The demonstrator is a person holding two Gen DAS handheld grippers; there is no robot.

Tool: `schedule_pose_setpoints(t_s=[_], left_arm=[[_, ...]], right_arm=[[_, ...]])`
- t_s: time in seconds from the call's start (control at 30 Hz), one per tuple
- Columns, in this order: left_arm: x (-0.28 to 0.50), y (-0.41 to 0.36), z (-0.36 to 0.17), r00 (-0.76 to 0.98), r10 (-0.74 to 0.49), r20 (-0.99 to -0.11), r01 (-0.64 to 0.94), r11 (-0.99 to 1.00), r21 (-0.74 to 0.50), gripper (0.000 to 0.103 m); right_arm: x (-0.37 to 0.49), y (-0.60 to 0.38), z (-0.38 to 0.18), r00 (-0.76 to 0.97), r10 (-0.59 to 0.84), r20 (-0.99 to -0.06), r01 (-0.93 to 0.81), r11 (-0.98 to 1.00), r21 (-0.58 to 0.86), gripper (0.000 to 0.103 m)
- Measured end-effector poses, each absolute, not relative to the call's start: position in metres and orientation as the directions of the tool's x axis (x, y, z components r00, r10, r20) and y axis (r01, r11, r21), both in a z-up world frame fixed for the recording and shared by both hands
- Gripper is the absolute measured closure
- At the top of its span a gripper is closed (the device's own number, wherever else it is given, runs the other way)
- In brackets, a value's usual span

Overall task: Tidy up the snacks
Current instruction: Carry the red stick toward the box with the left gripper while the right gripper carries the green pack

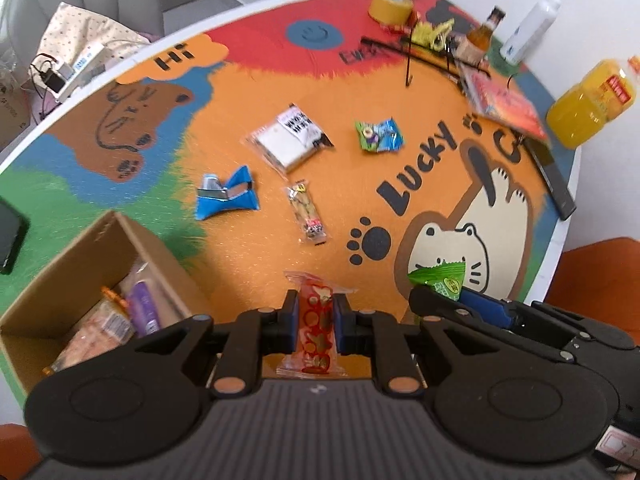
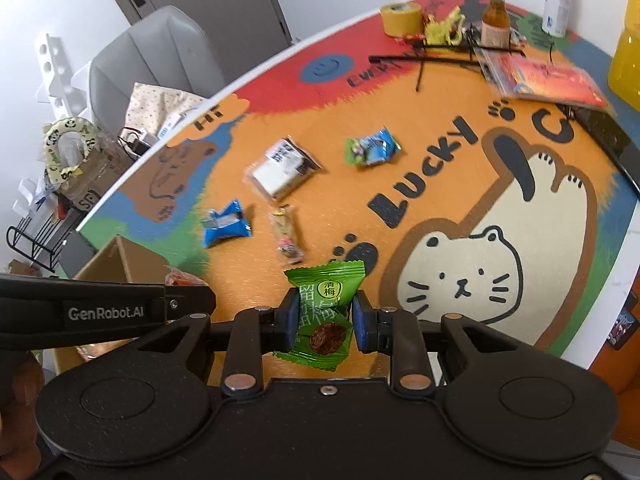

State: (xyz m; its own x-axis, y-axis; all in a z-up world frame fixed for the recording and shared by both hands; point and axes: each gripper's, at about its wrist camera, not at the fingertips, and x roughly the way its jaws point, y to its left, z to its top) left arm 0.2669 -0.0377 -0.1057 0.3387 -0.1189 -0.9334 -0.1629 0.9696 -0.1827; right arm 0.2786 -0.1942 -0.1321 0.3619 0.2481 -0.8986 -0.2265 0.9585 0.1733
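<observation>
My left gripper is shut on a red-patterned clear snack packet, held above the table just right of the cardboard box. The box holds several packets, one purple. My right gripper is shut on a green plum candy packet, also seen in the left wrist view. On the colourful table mat lie a white packet, a green-blue packet, a blue packet and a slim stick snack.
At the far edge stand a yellow tape roll, a brown bottle, a white bottle, an orange juice jug, a red packet and a black wire rack. A phone lies left. A grey chair stands beyond.
</observation>
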Motion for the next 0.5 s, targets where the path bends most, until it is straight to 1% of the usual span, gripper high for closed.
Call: schedule_pose_setpoints(t_s=[0.5], left_arm=[[0.199, 0.008, -0.064, 0.441, -0.135, -0.887, -0.213, 0.945, -0.249, 0.087]], right_arm=[[0.239, -0.153, -0.095, 0.429, 0.279, -0.859, -0.287, 0.944, 0.163, 0.077]])
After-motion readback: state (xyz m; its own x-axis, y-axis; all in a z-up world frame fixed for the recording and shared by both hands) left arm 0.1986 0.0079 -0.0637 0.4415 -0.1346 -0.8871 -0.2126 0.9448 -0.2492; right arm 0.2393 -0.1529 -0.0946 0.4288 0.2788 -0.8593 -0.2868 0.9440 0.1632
